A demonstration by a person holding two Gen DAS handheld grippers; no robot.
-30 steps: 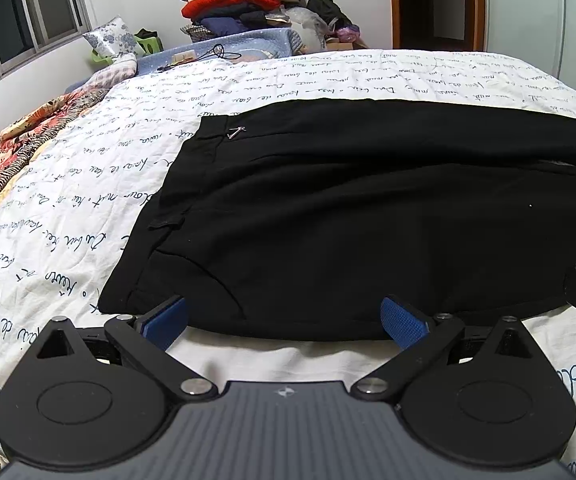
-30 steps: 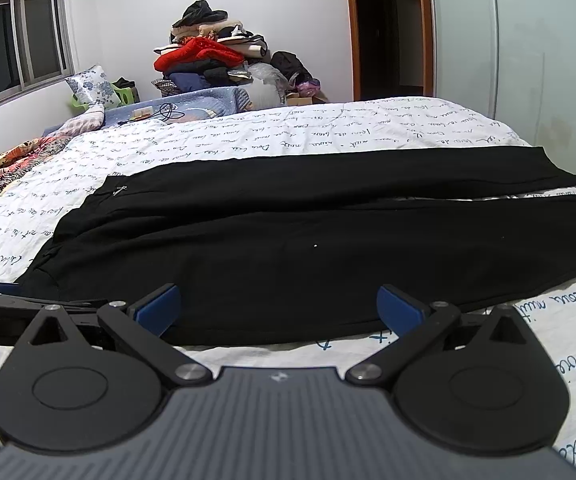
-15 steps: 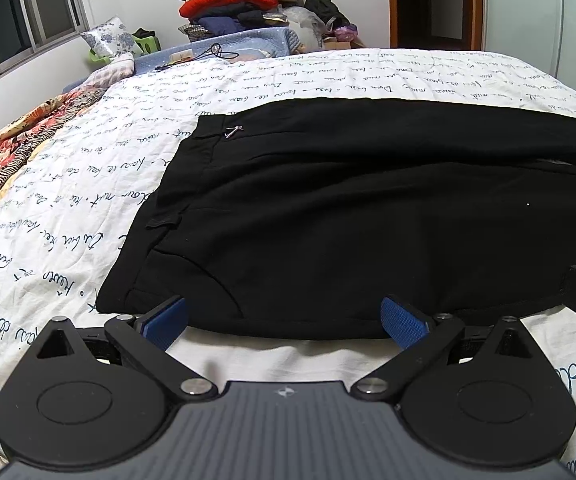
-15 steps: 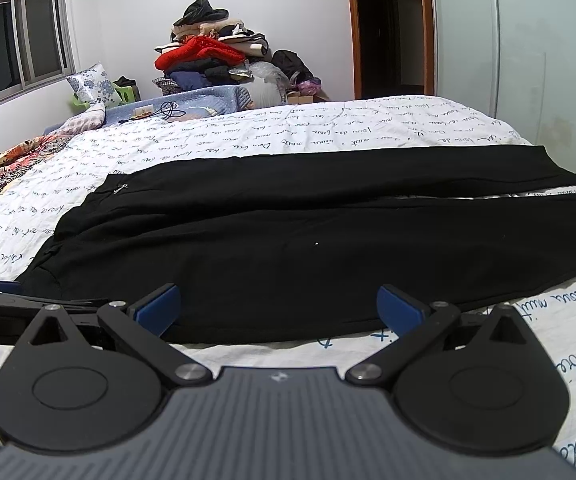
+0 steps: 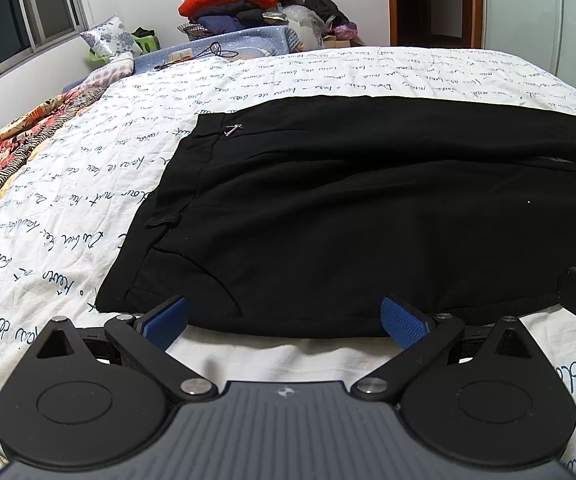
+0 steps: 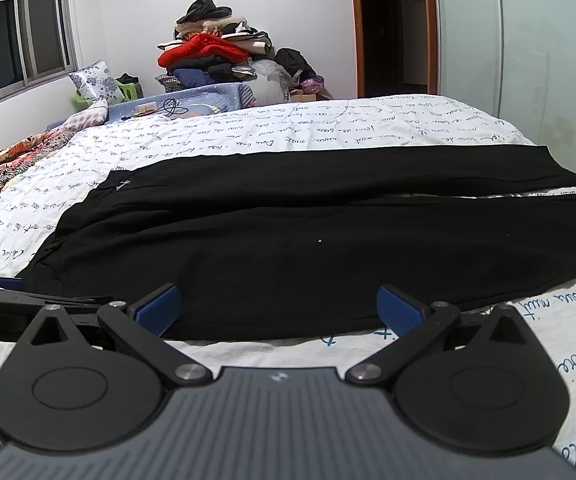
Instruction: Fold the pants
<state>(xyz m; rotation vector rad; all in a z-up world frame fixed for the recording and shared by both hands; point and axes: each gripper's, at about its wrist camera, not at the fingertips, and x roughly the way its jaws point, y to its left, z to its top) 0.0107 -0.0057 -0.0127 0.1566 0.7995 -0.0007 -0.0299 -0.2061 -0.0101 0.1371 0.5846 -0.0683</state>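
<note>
Pants (image 6: 288, 248), black, lie flat across the bed (image 6: 328, 128). Left claw (image 5: 283, 318) and right claw (image 6: 277, 306) hang spread wide, empty, at the near hem. Clothes pile (image 6: 215, 56) behind.

Both the left hand-held gripper (image 5: 283, 318) and right hand-held gripper (image 6: 277, 306) hover level, jaws spread wide, at the near edge of the pants (image 5: 348, 216)

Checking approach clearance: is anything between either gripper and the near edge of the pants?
Nothing visible. Left gripper and right gripper are open at the near hem of the black pants, with only bedsheet between.
</note>
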